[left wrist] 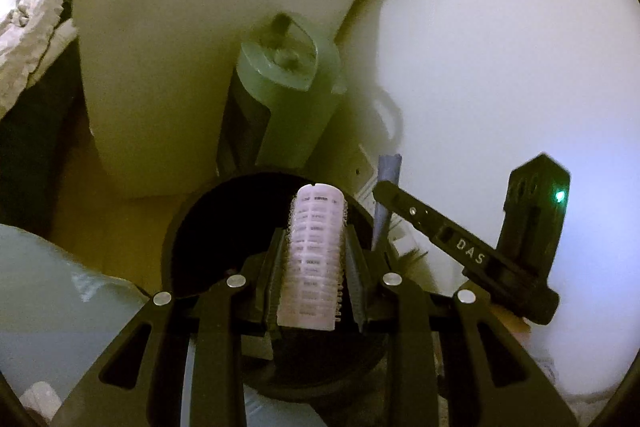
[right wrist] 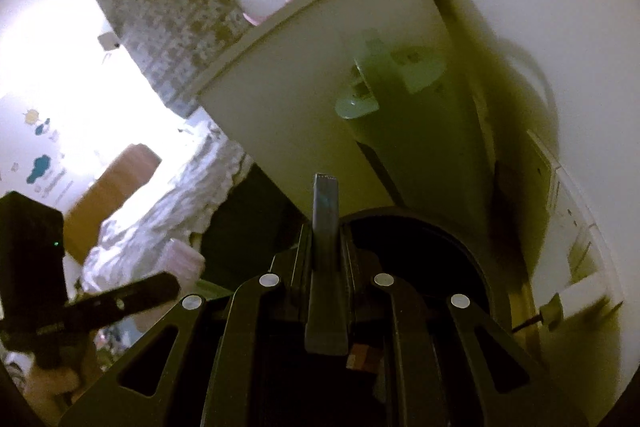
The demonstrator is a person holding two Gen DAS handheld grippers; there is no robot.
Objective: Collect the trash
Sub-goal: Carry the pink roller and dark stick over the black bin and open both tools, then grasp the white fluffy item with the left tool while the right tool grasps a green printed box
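Hovering over the round black bin [left wrist: 188,227], left tool [left wrist: 316,259] pinches a white printed paper roll [left wrist: 316,247], right tool [right wrist: 325,259] clamps a flat grey-blue wrapper strip [right wrist: 326,211]; neither dropped yet.

Matt black plastic on the left gripper [left wrist: 316,247], clamping a pale printed paper roll [left wrist: 316,251]. Bin [left wrist: 188,223] rim: smooth, dark, matt plastic.

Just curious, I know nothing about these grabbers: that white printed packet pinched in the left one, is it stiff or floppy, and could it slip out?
The white packet stands upright past the left gripper unsupported, so probably fairly stiff. It looks thin, likely light. Ribbed pads press both sides, so slipping seems unlikely.
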